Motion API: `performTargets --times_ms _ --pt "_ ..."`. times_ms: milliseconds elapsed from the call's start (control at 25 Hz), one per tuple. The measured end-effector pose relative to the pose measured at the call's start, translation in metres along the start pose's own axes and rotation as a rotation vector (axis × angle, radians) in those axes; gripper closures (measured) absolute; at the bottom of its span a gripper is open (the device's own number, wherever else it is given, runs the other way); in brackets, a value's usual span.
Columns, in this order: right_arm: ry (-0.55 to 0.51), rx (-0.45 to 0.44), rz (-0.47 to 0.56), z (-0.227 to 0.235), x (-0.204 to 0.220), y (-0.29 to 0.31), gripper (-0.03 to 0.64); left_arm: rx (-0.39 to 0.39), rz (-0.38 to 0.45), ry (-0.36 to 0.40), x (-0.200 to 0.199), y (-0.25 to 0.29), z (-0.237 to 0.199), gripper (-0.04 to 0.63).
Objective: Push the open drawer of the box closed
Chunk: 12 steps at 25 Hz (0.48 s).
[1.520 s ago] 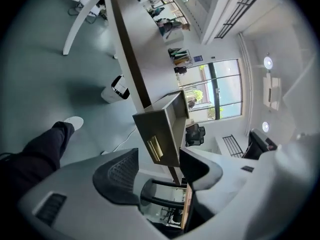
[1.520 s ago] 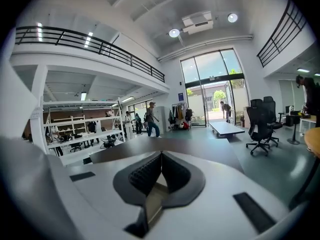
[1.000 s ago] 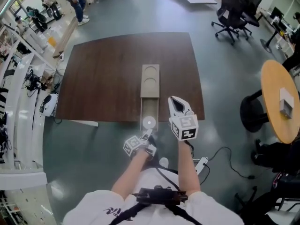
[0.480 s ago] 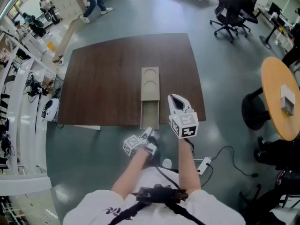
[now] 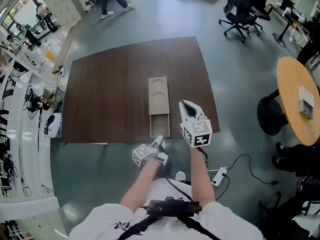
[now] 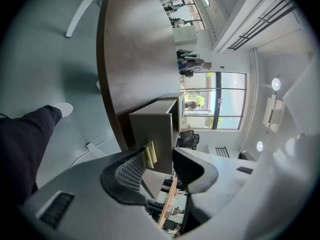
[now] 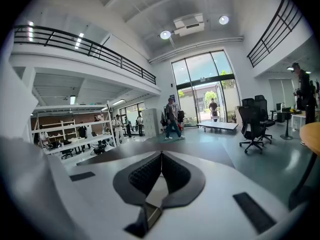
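A long beige box [image 5: 158,95] lies on the dark brown table [image 5: 110,89], and its drawer [image 5: 160,125] stands partly out toward the near edge. My left gripper [image 5: 159,142] is right at the drawer front [image 6: 152,129]. In the left gripper view its jaws [image 6: 160,156] straddle the small yellowish handle [image 6: 149,154]. The handle rests by the left pad, with a gap to the right pad. My right gripper [image 5: 186,105] hovers just right of the drawer, shut with nothing in it [image 7: 161,156].
A round orange table [image 5: 300,104] stands at the right and office chairs [image 5: 242,11] at the far right. A power strip with its cable [image 5: 218,174] lies on the floor by my feet. Shelving lines the left side. A person walks past the far end.
The drawer has slid further into the box, and the white disc seen inside it earlier is now hidden. The left gripper followed the drawer front. The right gripper stayed put.
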State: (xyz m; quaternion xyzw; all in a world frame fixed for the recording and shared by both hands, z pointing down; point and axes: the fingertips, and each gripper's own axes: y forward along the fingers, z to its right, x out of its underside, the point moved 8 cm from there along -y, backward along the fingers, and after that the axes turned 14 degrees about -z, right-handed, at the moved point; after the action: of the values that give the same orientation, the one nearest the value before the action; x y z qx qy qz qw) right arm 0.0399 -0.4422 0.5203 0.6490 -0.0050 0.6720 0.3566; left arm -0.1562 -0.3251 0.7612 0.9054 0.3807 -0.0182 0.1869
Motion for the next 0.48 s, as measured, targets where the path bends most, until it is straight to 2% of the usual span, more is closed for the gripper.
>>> performTargets --times_ms 480 --pt "0.018 0.015 -0.04 0.012 -0.011 0.026 0.611 -0.002 -0.013 -0.016 -0.029 0.026 0.015 0.408"
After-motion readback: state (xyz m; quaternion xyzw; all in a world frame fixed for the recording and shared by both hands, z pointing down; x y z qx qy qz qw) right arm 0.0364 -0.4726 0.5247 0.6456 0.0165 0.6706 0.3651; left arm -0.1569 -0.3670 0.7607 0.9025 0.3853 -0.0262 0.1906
